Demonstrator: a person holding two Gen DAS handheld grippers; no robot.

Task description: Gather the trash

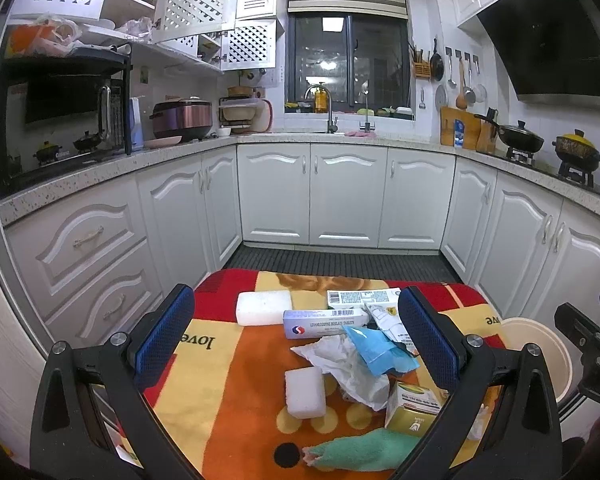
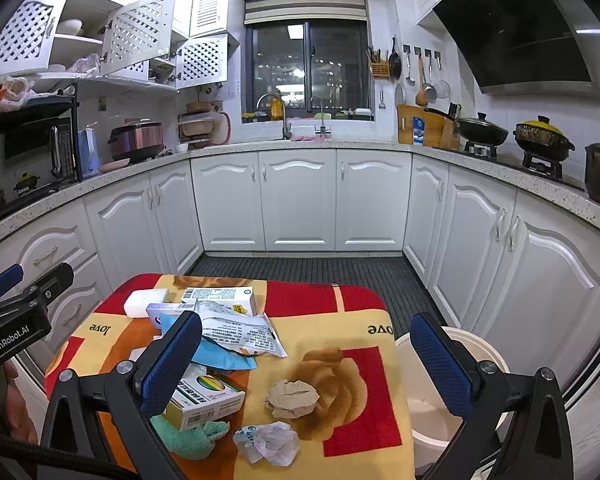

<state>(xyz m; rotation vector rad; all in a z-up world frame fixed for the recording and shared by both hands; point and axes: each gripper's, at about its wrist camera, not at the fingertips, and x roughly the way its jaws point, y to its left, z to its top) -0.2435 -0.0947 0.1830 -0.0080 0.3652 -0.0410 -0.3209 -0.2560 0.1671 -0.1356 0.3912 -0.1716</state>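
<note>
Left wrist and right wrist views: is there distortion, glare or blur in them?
Left wrist view: fisheye bends the countertop, corners are black, the window reflects a ceiling lamp. Right wrist view: same bending and dark corners; the crumpled brown paper looks sharp.

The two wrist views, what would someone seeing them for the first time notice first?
The bright red, orange and yellow blanket on the small table stands out first, with the litter on it: a crumpled brown paper ball, a blue wrapper and medicine boxes. Both the left gripper and right gripper hang open above it, and a cream bin waits at the table's right edge.
</note>
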